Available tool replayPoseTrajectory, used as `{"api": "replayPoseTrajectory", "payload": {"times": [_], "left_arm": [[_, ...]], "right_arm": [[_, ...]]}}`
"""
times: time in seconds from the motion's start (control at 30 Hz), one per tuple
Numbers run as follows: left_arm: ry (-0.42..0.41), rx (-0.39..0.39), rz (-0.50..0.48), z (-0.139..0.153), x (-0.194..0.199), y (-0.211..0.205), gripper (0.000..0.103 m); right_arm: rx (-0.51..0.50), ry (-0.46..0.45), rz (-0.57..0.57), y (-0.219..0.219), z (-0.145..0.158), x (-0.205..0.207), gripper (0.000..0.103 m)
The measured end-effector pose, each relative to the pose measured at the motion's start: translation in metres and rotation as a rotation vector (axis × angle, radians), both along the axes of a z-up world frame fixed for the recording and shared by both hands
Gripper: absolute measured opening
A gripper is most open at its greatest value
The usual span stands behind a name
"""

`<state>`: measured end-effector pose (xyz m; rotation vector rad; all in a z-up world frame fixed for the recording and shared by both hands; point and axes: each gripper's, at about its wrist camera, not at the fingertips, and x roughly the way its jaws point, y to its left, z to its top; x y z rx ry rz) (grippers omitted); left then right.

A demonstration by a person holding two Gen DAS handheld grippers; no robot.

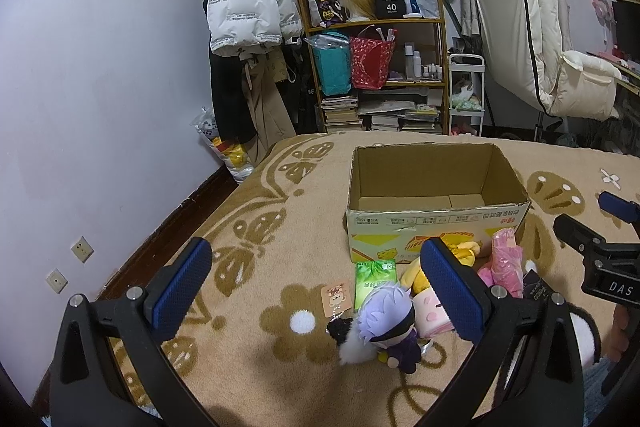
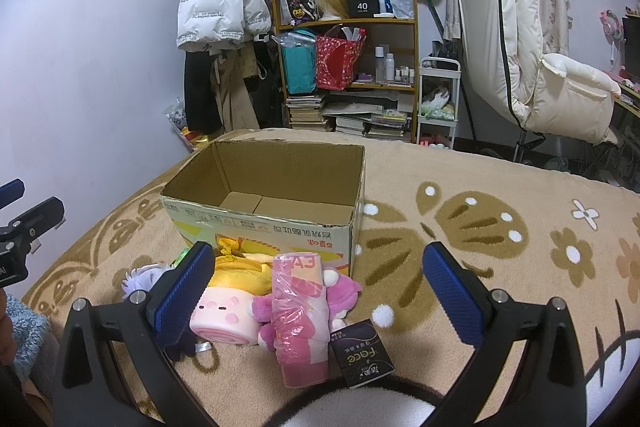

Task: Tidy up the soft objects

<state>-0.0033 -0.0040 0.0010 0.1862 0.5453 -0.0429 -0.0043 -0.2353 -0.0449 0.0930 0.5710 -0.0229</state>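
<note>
An open cardboard box point(image 1: 436, 227) point(image 2: 264, 223) stands empty on the beige patterned blanket point(image 1: 280, 239). In front of it lies a pile of soft things: a purple-haired plush doll point(image 1: 386, 323), a yellow plush point(image 1: 418, 277) point(image 2: 244, 271), a pink round-faced plush point(image 2: 224, 315), a magenta plush point(image 2: 344, 291), a pink plastic-wrapped pack point(image 2: 300, 319) point(image 1: 506, 263), a green tissue pack point(image 1: 374, 277) and a black tissue pack point(image 2: 362, 353). My left gripper point(image 1: 316, 283) hovers open above the purple-haired doll. My right gripper point(image 2: 318, 287) hovers open over the pink pack. Neither holds anything.
A small card tag point(image 1: 337, 299) lies left of the doll. Behind the bed stand a wooden shelf point(image 1: 376, 67) with bags and books, hanging coats point(image 1: 248, 7), a white cart point(image 1: 466, 91) and a cream padded chair point(image 2: 532, 67). Wall point(image 1: 100, 87) on the left.
</note>
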Motion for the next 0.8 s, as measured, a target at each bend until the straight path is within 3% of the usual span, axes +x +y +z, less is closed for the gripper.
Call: {"api": "replayPoseTrajectory", "payload": {"times": [0.5, 0.8], "left_arm": [[0.056, 0.001, -0.02, -0.009, 0.011, -0.004, 0.103], [0.144, -0.009, -0.039, -0.03, 0.034, -0.018, 0.103]], "right_arm": [[0.022, 0.01, 0.014, -0.001, 0.004, 0.003, 0.103], [0.08, 0.085, 0.062, -0.002, -0.01, 0.027, 0.103]]}}
